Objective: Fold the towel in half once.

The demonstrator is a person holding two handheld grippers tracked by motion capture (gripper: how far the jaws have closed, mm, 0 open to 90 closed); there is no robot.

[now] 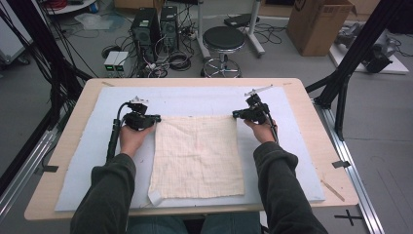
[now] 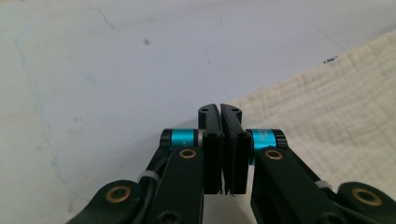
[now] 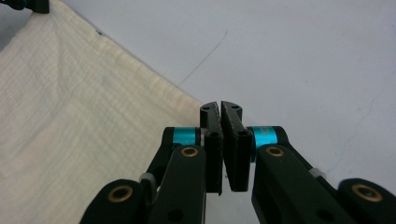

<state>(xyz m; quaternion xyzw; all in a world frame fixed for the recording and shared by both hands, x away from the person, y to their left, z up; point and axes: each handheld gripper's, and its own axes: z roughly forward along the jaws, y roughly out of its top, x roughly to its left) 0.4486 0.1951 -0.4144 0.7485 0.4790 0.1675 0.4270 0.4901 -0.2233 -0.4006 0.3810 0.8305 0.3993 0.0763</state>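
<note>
2 dark sleeves point(image 1: 109, 195) reach in from the near edge, each hand holding 1 gripper. The left gripper point(image 1: 157, 117) and right gripper point(image 1: 235, 114) are each pinched on 1 far corner of the 1 cream cloth point(image 1: 197, 156). The cloth lies flat at the middle of 1 pale mat point(image 1: 87, 161) on 1 wooden table point(image 1: 321, 146).

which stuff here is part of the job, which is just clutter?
Job:
- cream cloth, flat on the white mat
- left gripper, shut at its far left corner
- right gripper, shut at its far right corner

Clutter:
- stool
- cardboard box
- computer towers
</note>
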